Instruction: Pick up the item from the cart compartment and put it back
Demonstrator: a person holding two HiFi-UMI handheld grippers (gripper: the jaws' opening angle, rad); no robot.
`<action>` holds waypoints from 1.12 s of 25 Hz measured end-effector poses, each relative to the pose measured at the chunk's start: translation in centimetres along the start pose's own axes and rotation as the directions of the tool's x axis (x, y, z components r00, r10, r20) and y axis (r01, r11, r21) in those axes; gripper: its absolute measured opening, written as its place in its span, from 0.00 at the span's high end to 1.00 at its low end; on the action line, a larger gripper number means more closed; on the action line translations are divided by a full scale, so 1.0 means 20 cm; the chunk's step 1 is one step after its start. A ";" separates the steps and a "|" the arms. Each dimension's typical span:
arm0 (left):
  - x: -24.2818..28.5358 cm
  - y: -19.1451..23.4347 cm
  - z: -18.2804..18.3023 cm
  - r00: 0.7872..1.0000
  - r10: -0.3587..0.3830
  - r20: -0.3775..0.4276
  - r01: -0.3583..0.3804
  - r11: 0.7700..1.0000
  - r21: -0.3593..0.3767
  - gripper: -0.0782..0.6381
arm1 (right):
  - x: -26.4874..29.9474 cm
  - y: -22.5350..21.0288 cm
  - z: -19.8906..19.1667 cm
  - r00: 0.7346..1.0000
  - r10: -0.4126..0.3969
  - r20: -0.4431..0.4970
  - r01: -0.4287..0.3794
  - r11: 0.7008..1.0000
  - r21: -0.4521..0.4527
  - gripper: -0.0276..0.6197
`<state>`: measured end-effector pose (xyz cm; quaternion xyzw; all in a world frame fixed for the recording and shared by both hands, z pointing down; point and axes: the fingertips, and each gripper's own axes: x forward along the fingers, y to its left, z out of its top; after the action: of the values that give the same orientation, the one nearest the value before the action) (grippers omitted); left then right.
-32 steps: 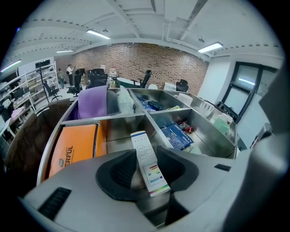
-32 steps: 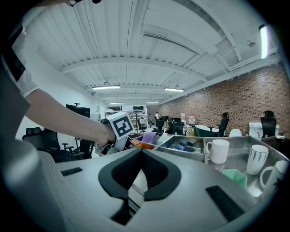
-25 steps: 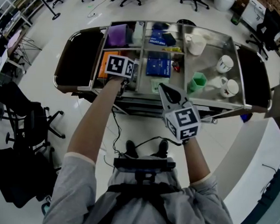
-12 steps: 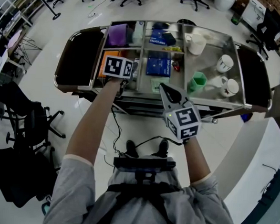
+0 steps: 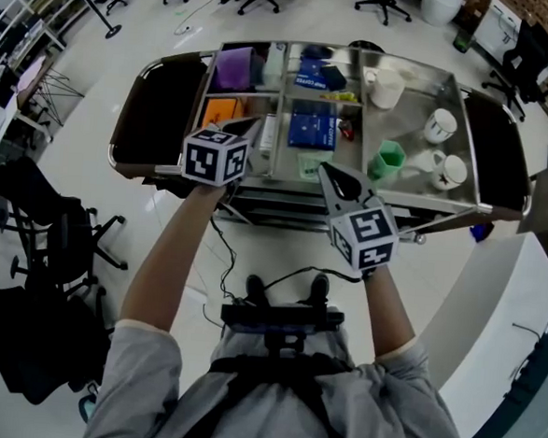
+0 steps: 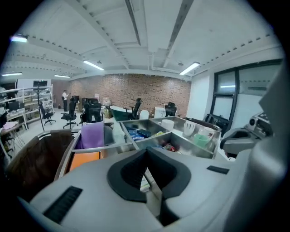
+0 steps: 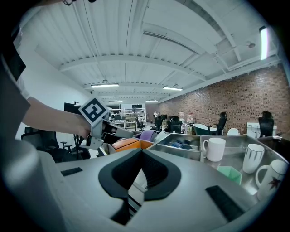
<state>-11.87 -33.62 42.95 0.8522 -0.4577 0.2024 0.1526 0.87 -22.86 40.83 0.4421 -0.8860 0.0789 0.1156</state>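
Pads (image 6: 131, 174) of the left gripper (image 6: 146, 152) pressed together, just closed, with nothing pinched between them. Pads (image 7: 122, 174) of the right gripper (image 7: 142, 153) likewise together and empty, held off the cart's near edge, about midway along it. Left gripper poised over the near-left part of the cart (image 5: 160, 112), tips tilted down toward the compartment there.

Likely trouble from here: an empty lift. With the jaws shut on air, any carry-off would leave the item behind, probably because a flat thing lying low between steel walls offers little edge to pinch. Second risk: going back down without first opening the jaws, and so knocking the divider or pushing the item flatter into its corner instead of straddling it. Right gripper well clear of that corner, so little chance of a clash between the two.

Probable item, judged by the left gripper's aim: an orange pack (image 5: 216, 111), in the cart's near-left compartment, just in front of the compartment with the purple thing (image 5: 233, 68) and left of the blue packs (image 5: 310, 127). Flat, rectangular, plain bright orange, lying level and filling much of its compartment, its near part hidden behind the left gripper in the head view. Box or soft packet: cannot tell.
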 end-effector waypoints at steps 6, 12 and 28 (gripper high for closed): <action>-0.23 -0.11 0.01 0.990 -0.028 0.140 0.024 0.999 0.030 0.89 | -0.03 -0.01 -0.02 1.000 -0.004 -0.005 0.004 1.000 0.023 0.94; -0.47 -0.12 -0.10 0.972 0.034 0.233 -0.038 0.999 0.014 0.89 | -0.07 -0.02 -0.07 1.000 -0.006 -0.018 0.007 0.998 0.057 0.94; -0.79 -0.04 -0.39 0.950 0.155 0.269 -0.124 0.984 -0.130 0.89 | -0.21 0.03 -0.19 1.000 -0.003 -0.028 0.007 0.989 0.147 0.94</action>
<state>-20.67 -18.27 42.02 0.8277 -0.5444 0.0649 0.1196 3.31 -18.34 43.35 0.4503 -0.8750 0.1497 0.0954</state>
